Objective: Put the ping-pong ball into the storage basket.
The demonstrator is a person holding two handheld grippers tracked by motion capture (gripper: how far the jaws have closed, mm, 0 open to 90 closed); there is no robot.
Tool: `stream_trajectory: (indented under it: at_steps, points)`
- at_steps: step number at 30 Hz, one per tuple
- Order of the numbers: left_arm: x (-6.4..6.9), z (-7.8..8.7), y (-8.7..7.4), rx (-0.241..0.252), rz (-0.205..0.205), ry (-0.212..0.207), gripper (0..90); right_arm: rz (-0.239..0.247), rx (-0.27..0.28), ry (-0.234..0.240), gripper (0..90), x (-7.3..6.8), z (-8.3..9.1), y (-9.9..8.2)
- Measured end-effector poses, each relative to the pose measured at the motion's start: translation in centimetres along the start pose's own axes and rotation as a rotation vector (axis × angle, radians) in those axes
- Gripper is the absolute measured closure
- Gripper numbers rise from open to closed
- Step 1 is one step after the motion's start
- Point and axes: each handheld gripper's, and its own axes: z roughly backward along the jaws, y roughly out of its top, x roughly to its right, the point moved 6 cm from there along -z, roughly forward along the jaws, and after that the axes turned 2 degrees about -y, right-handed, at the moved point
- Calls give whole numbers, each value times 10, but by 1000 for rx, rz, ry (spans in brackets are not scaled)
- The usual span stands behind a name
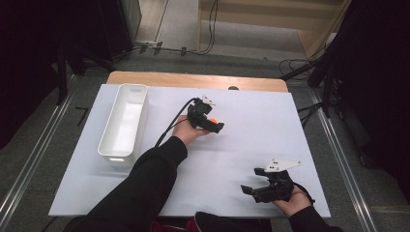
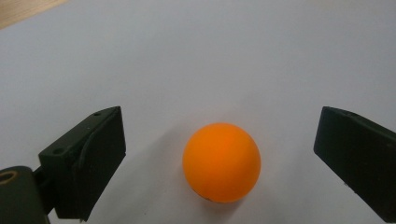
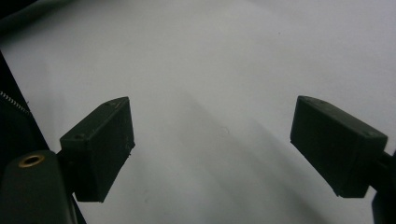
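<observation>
Smooth matte orange ball [image 2: 221, 162] btwn spread left gripper [image 2: 219, 158] fingers, untouched; right gripper [image 3: 212, 149] also spread.

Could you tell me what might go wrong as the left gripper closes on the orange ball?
The orange ball lies loose on the smooth white table between the open jaws of the left gripper, touching neither. It seems nearer the left-hand jaw in the left gripper view, so that jaw may strike first and roll it away. A round ball could also squirt out when squeezed.

A wooden table [image 1: 145, 77] carries a white sheet [image 1: 251, 140]. On the sheet lie a white tub [image 1: 124, 121] at the left and an orange ball [image 2: 221, 162] near the middle.
</observation>
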Motion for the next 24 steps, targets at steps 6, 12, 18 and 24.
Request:
stream_trajectory:
  at_steps: [6,12,18,24]
  points:
    - [1,-4,-5,9,-3,8,25,4,0,0,122,0,0,0]
    - [-2,-6,-13,11,3,24,51,10,-2,5,122,-2,0,0]
    - [1,-11,-18,-12,2,24,51,10,-1,6,123,-2,-1,0]
    - [1,-16,-24,-16,-25,32,51,15,-6,6,123,-2,-1,0]
